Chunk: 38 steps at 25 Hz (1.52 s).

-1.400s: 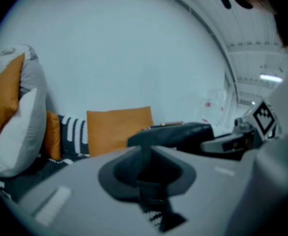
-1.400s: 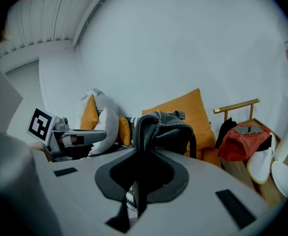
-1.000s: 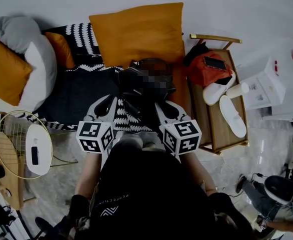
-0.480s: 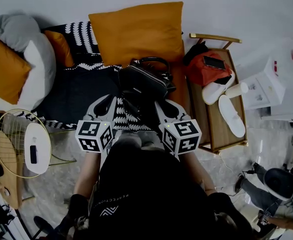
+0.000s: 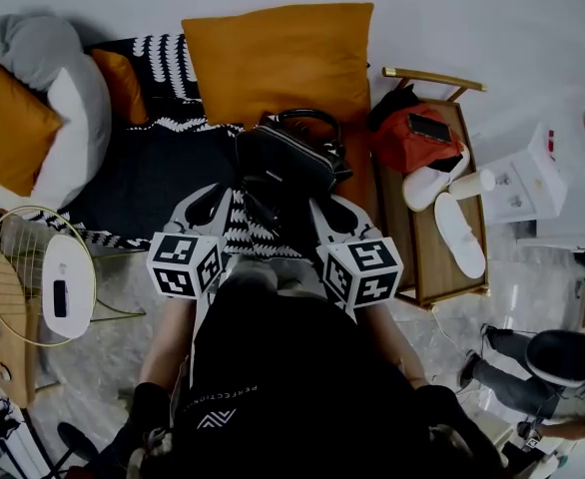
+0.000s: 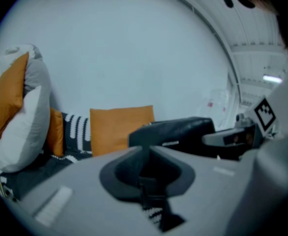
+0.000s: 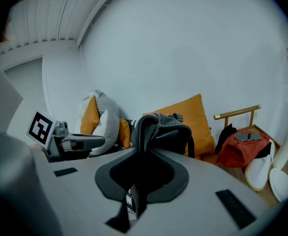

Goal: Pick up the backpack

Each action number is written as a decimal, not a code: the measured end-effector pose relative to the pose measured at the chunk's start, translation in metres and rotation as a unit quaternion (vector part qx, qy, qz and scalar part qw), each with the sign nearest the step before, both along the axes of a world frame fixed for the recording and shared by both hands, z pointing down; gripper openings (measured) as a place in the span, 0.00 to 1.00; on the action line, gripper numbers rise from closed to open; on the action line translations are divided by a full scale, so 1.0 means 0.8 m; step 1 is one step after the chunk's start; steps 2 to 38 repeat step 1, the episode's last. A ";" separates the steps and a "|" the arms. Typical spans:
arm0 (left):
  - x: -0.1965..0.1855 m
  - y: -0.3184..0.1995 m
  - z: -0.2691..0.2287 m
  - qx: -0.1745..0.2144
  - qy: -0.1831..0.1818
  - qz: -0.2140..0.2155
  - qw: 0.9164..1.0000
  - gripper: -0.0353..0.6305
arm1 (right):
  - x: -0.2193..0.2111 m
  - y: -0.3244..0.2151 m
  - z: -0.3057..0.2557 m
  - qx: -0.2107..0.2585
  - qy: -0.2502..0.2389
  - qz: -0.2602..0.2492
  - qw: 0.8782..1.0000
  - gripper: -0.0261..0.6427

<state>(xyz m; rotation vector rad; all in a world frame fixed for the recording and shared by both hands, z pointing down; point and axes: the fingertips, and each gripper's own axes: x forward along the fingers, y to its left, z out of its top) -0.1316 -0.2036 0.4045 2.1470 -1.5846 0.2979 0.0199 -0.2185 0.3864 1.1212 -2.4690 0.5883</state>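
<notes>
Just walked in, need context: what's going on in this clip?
A person holds a two-jaw gripper in each hand. The left gripper and right gripper are each shut on a black strap of the backpack, which sits between them in front of the orange cushion. Whether it has cleared the sofa can't be told.

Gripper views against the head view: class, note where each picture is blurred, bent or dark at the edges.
Left gripper view: soft throughout, the backpack and cushion blurred, corners black. Right gripper view: backpack sharper, wall and ceiling lines bowed. Head view: evenly lit and crisp, no hard shadows.
</notes>
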 end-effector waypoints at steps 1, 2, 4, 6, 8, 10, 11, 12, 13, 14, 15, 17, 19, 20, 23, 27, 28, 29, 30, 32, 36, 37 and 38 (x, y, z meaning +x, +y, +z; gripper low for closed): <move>-0.001 0.000 0.001 -0.001 0.000 -0.001 1.000 0.13 | 0.000 -0.001 0.000 0.000 0.000 -0.001 1.000 0.07; -0.001 0.000 0.001 -0.001 0.000 -0.001 1.000 0.13 | 0.000 -0.001 0.000 0.000 0.000 -0.001 1.000 0.07; -0.001 0.000 0.001 -0.001 0.000 -0.001 1.000 0.13 | 0.000 -0.001 0.000 0.000 0.000 -0.001 1.000 0.07; -0.001 0.000 0.001 -0.001 0.000 -0.001 1.000 0.13 | 0.000 -0.001 0.000 0.000 0.000 -0.001 1.000 0.07; -0.001 0.000 0.001 -0.001 0.000 -0.001 1.000 0.13 | 0.000 -0.001 0.000 0.000 0.000 -0.001 1.000 0.07; -0.001 0.000 0.001 -0.001 0.000 -0.001 1.000 0.13 | 0.000 -0.001 0.000 0.000 0.000 -0.001 1.000 0.07; -0.001 0.000 0.001 -0.001 0.000 -0.001 1.000 0.13 | 0.000 -0.001 0.000 0.000 0.000 -0.001 1.000 0.07; -0.001 0.000 0.001 -0.001 0.000 -0.001 1.000 0.13 | 0.000 -0.001 0.000 0.000 0.000 -0.001 1.000 0.07; -0.001 0.000 0.001 -0.001 0.000 -0.001 1.000 0.13 | 0.000 -0.001 0.000 0.000 0.000 -0.001 1.000 0.07; -0.001 0.000 0.001 -0.001 0.000 -0.001 1.000 0.13 | 0.000 -0.001 0.000 0.000 0.000 -0.001 1.000 0.07; -0.001 0.000 0.001 -0.001 0.000 -0.001 1.000 0.13 | 0.000 -0.001 0.000 0.000 0.000 -0.001 1.000 0.07; -0.001 0.000 0.001 -0.001 0.000 -0.001 1.000 0.13 | 0.000 -0.001 0.000 0.000 0.000 -0.001 1.000 0.07; -0.001 0.000 0.001 -0.001 0.000 -0.001 1.000 0.13 | 0.000 -0.001 0.000 0.000 0.000 -0.001 1.000 0.07; -0.001 0.000 0.001 -0.001 0.000 -0.001 1.000 0.13 | 0.000 -0.001 0.000 0.000 0.000 -0.001 1.000 0.07; -0.001 0.000 0.001 -0.001 0.000 -0.001 1.000 0.13 | 0.000 -0.001 0.000 0.000 0.000 -0.001 1.000 0.07; -0.001 0.000 0.001 -0.001 0.000 -0.001 1.000 0.13 | 0.000 -0.001 0.000 0.000 0.000 -0.001 1.000 0.07; -0.001 0.000 0.001 -0.001 0.000 -0.001 1.000 0.13 | 0.000 -0.001 0.000 0.000 0.000 -0.001 1.000 0.07; -0.001 0.000 0.001 -0.001 0.000 -0.001 1.000 0.13 | 0.000 -0.001 0.000 0.000 0.000 -0.001 1.000 0.07; -0.001 0.000 0.001 -0.001 0.000 -0.001 1.000 0.13 | 0.000 -0.001 0.000 0.000 0.000 -0.001 1.000 0.07; -0.001 0.000 0.001 -0.001 0.000 -0.001 1.000 0.13 | 0.000 -0.001 0.000 0.000 0.000 -0.001 1.000 0.07; -0.001 0.000 0.001 -0.001 0.000 -0.001 1.000 0.13 | 0.000 -0.001 0.000 0.000 0.000 -0.001 1.000 0.07; -0.001 0.000 0.001 -0.001 0.000 -0.001 1.000 0.13 | 0.000 -0.001 0.000 0.000 0.000 -0.001 1.000 0.07; -0.001 0.000 0.001 -0.001 0.000 -0.001 1.000 0.13 | 0.000 -0.001 0.000 0.000 0.000 -0.001 1.000 0.07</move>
